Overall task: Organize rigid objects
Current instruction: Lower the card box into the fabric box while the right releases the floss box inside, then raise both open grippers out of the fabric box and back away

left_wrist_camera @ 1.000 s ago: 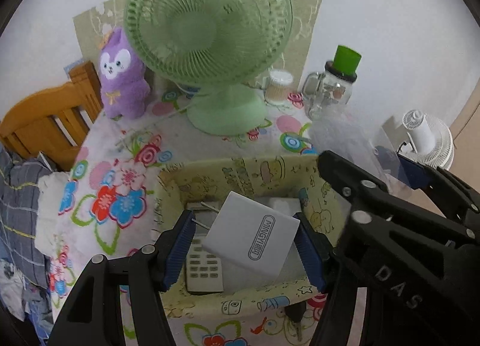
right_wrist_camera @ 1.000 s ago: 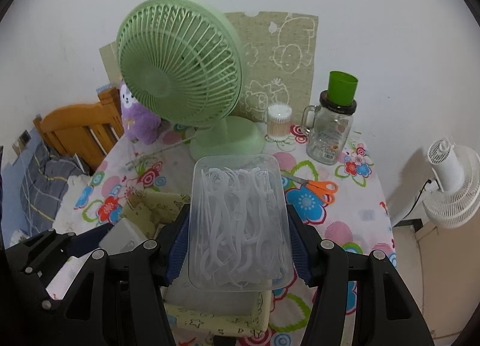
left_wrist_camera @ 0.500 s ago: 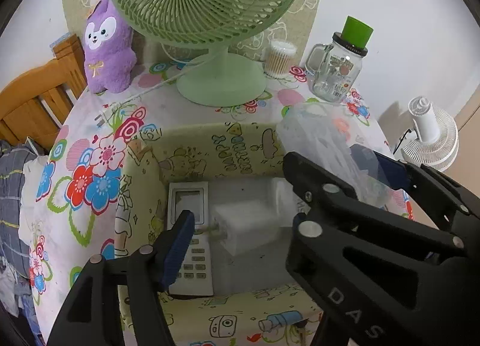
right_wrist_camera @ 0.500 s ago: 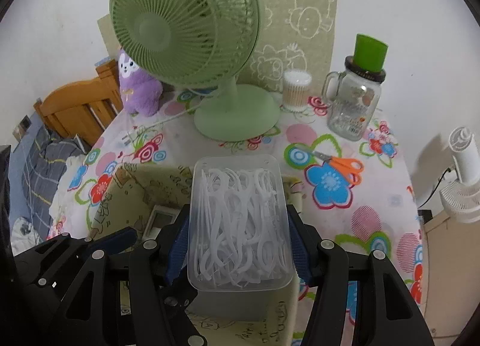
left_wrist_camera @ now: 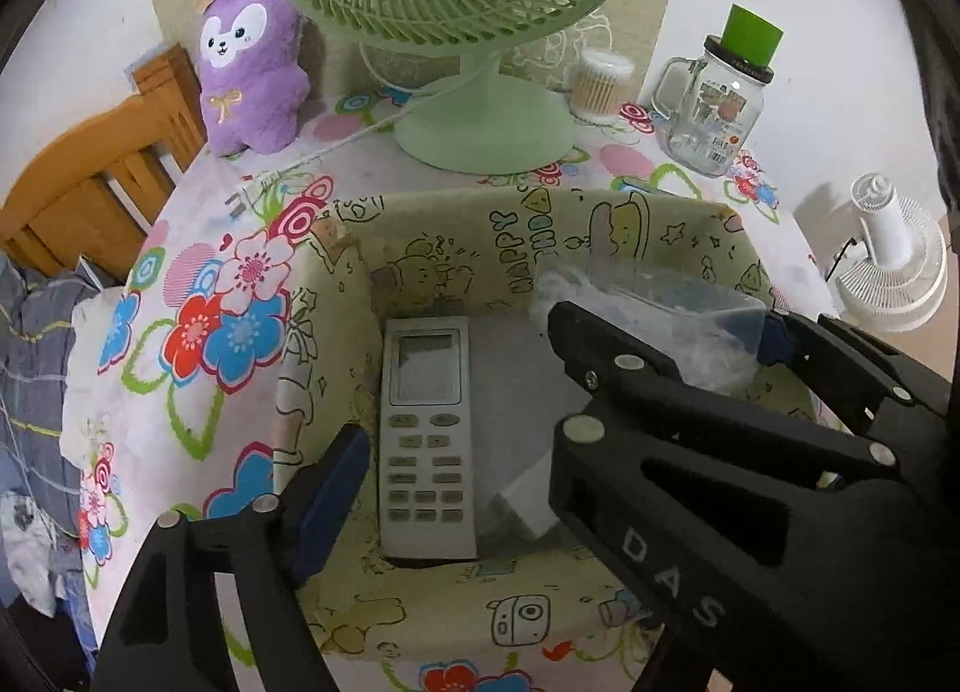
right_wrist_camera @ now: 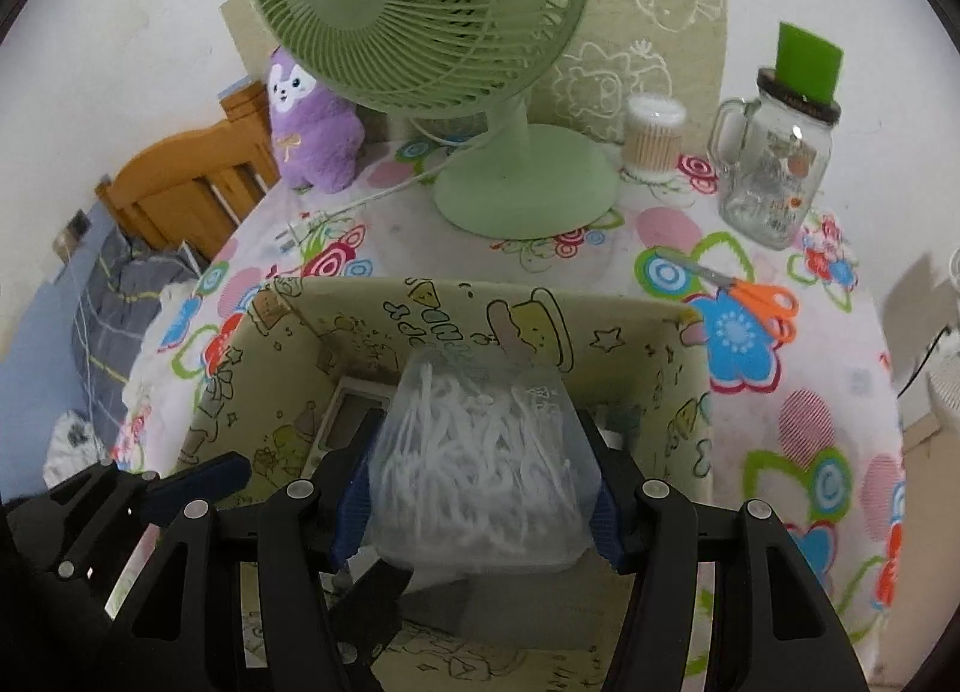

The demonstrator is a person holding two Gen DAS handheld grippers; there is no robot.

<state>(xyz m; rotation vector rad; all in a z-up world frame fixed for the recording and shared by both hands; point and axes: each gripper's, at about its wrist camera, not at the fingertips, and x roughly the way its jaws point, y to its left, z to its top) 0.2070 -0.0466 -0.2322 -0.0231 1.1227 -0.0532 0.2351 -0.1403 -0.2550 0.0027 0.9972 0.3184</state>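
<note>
The left tool no longer grips the white box: a second ago the box was clamped between its blue pads above the storage box, and it now lies on the bin floor, partly hidden behind the right tool's arm, just beside the remote control. The left jaws are opening, with nothing pressed between them; only the left finger shows clearly, the right one being masked. The deposit of that item appears complete.

The right tool has come down with its load. It stays clamped on the clear container of floss picks, blue pads tight on both side walls, and the container now sits within the bin's walls rather than above the rim as before. Whether it touches the bin floor cannot be told. Judged from this, the second deposit is near but not done.

Surface: a round desk under a flowered cloth carries the bin, a green desk fan, a purple plush toy, a cotton swab jar, a glass mug jar with green lid and orange-handled scissors, the last lying outside the bin.

Room: a white wall behind, a wooden chair and a grey plaid blanket at the left, a white floor fan at the right.
</note>
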